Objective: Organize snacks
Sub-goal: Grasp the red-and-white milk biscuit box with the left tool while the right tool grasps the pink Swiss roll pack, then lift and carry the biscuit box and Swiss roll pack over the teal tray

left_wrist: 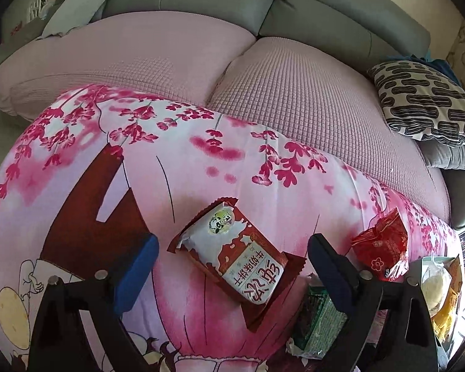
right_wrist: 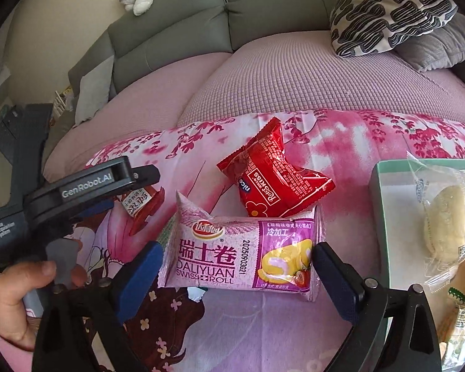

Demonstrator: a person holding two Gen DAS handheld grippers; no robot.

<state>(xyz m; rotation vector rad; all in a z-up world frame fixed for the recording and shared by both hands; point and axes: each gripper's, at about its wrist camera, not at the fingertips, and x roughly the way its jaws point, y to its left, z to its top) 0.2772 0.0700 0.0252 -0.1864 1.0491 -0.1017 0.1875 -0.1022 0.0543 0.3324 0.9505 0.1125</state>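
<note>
Your right tongs (right_wrist: 237, 259) gape wide, empty, around the Swiss roll packet (right_wrist: 245, 252), its length spanning pad to pad; left tongs (left_wrist: 232, 248) likewise straddle the milk biscuit packet (left_wrist: 232, 252), lying diagonal.

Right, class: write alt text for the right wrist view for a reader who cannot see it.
Open right tongs straddle a pink Swiss roll packet lying on a pink floral cloth. Behind it sits a red snack packet; a box of wrapped cakes is at right, the left tongs at left.
</note>
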